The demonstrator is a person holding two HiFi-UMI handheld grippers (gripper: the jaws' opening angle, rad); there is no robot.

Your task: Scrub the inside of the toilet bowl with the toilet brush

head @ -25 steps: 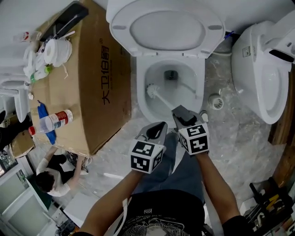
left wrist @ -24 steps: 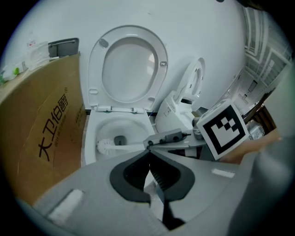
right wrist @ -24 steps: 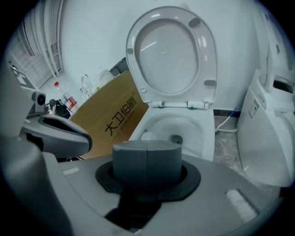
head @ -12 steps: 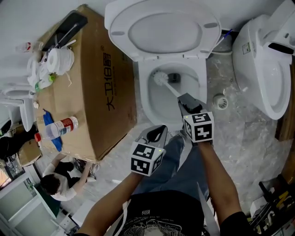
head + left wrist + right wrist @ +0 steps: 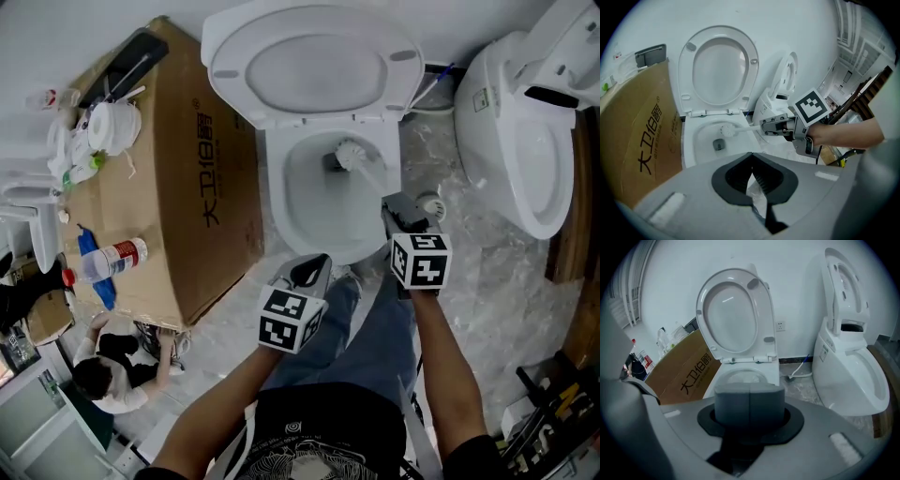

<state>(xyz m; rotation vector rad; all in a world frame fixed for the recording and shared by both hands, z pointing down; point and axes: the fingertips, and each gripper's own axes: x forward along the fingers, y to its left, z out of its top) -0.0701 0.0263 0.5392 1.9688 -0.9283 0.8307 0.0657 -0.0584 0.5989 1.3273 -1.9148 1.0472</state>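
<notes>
Inside the toilet bowl (image 5: 309, 202), the toilet brush (image 5: 353, 153) has swept its head from the near left wall round to the far side by the drain (image 5: 330, 162), so scrubbing looks well under way. Its handle is pinched by the right hand-held gripper (image 5: 401, 210), while the left hand-held gripper (image 5: 312, 269) idles, pressed together on nothing.

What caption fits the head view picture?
Right gripper holds the toilet brush inside the toilet bowl; left gripper idle.

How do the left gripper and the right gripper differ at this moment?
The right gripper is shut on the toilet brush, whose head is inside the toilet bowl; the left gripper is shut on nothing. The right gripper is at the bowl's right side; the left gripper is at its front. Both point toward the bowl.
</notes>
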